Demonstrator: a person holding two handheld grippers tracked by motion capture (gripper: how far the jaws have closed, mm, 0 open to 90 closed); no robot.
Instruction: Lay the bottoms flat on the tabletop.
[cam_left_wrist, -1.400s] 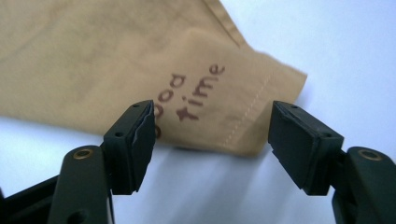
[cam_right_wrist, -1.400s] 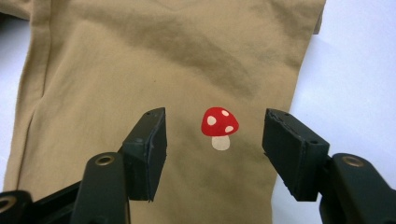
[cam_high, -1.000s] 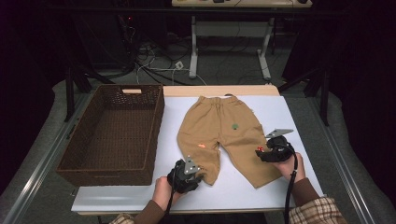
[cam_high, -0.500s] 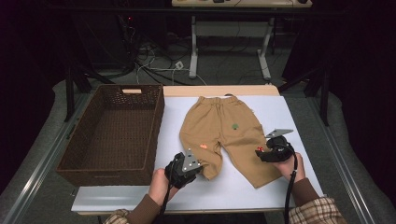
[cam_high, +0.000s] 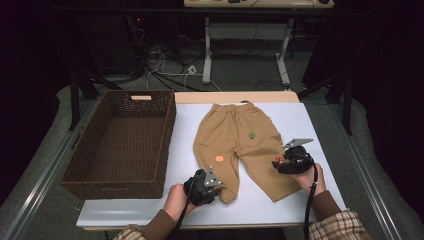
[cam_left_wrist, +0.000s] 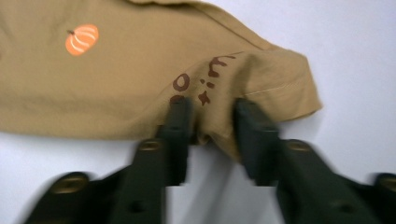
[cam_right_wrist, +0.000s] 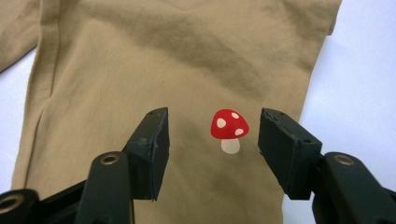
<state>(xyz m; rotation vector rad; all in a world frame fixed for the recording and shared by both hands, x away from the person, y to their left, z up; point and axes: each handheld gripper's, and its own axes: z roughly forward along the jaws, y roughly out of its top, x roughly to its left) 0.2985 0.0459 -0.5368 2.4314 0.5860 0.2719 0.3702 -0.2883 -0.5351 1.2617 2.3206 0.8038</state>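
The wicker basket (cam_high: 120, 142) is seen unfilled. The tan trousers (cam_high: 237, 145) are spread flat on the white table (cam_high: 310, 122). Cuff fabric is straddled by the left gripper (cam_left_wrist: 212, 122), its jaws just opening, grip unclear. The right gripper (cam_right_wrist: 212, 140) is held apart over the other leg; folding is barely begun.

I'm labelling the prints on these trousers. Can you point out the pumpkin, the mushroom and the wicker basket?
pumpkin (cam_left_wrist: 81, 39), left gripper view, middle of the orange print.
mushroom (cam_right_wrist: 229, 125), right gripper view, red cap with white spots.
wicker basket (cam_high: 167, 135), high view, its right-hand rim.
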